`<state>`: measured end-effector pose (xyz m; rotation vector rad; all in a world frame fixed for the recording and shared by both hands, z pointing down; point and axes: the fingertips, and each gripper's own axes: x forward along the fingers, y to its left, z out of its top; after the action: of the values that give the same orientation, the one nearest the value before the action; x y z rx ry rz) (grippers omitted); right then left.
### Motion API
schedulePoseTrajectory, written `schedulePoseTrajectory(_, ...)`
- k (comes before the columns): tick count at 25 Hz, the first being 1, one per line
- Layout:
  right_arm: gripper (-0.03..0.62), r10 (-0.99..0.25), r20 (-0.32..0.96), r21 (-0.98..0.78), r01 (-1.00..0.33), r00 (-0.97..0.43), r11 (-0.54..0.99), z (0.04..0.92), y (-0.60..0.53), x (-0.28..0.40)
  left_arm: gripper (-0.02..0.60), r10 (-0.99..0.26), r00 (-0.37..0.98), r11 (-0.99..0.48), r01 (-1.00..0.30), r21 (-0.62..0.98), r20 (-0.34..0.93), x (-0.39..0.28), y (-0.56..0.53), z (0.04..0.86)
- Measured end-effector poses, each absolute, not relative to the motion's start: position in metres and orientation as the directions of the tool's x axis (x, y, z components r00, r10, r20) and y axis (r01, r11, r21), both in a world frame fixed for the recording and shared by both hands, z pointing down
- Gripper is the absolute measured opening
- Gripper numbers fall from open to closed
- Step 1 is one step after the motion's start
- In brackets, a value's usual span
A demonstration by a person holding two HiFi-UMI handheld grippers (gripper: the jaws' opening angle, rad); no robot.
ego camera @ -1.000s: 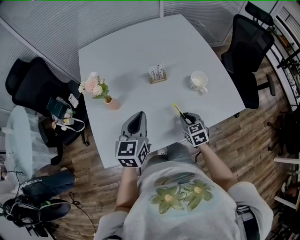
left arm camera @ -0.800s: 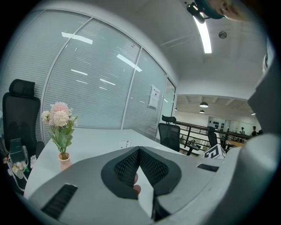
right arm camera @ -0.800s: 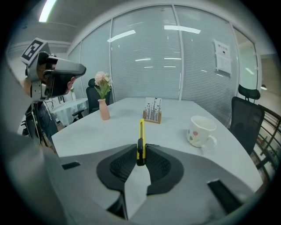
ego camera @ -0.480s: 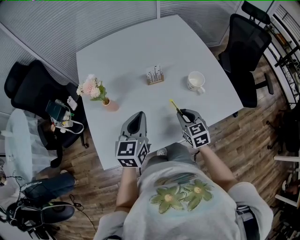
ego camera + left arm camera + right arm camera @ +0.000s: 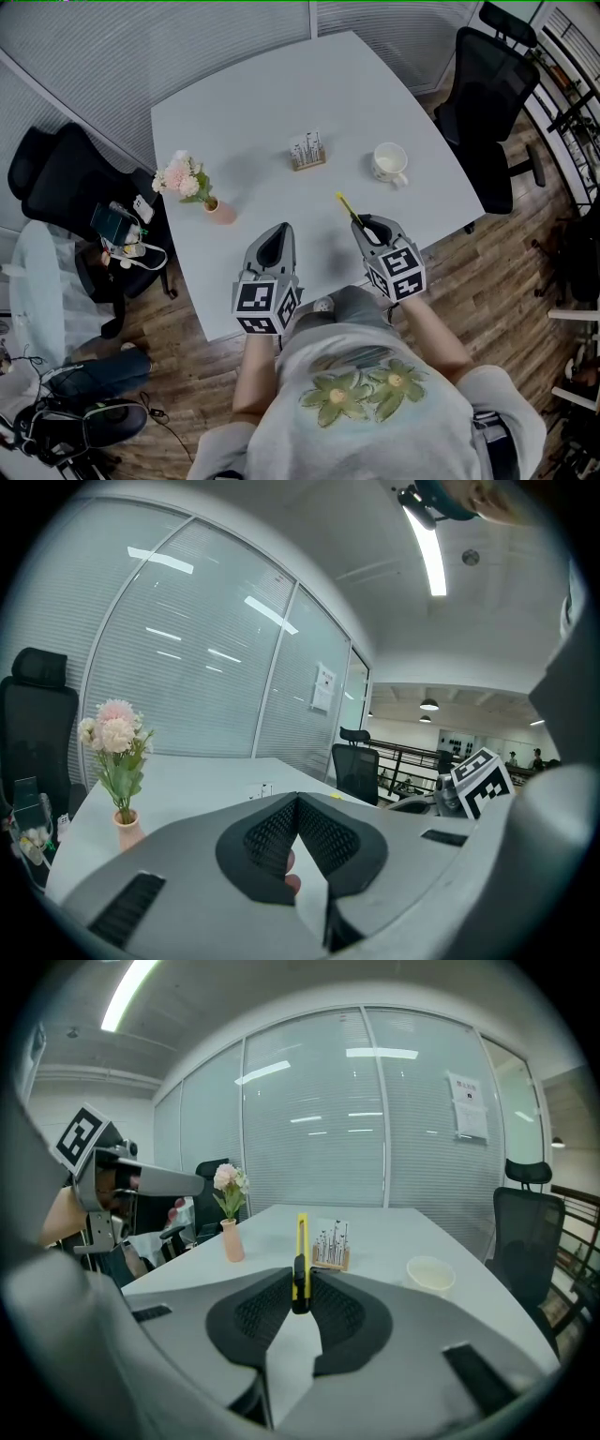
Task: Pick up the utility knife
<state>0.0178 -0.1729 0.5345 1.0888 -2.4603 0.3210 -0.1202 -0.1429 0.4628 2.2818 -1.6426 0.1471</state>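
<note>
Head view only: the whole tabletop (image 5: 281, 103), and a black chair (image 5: 492, 94) well off to the right of the right tongs (image 5: 361, 225). The left tongs (image 5: 272, 242) sit beside them over the near edge. The cup (image 5: 388, 161) is ahead-right of the right tongs and the rack (image 5: 307, 150) ahead-left. The vase (image 5: 217, 208) is ahead-left of the left tongs. The knife (image 5: 345, 206) reads there as a thin yellow sliver past the right tips.

Right tongs view shows the grip: pads clamped on the knife, held above the tabletop and pointing straight ahead.

Left tongs view: pads meet at the tips, nothing between.

Knife: slim yellow body, black slider at the pads.
</note>
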Motion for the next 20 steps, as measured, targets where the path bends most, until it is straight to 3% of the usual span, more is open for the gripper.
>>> schedulePoseTrajectory(20, 0.061, -0.692, 0.278, -0.067, -0.732, -0.666, 0.678, 0.444, -0.171, 0.004, 0.002, -0.894, 0.379, -0.331, -0.918, 0.217, 0.24, -0.106, -0.154, 0.452)
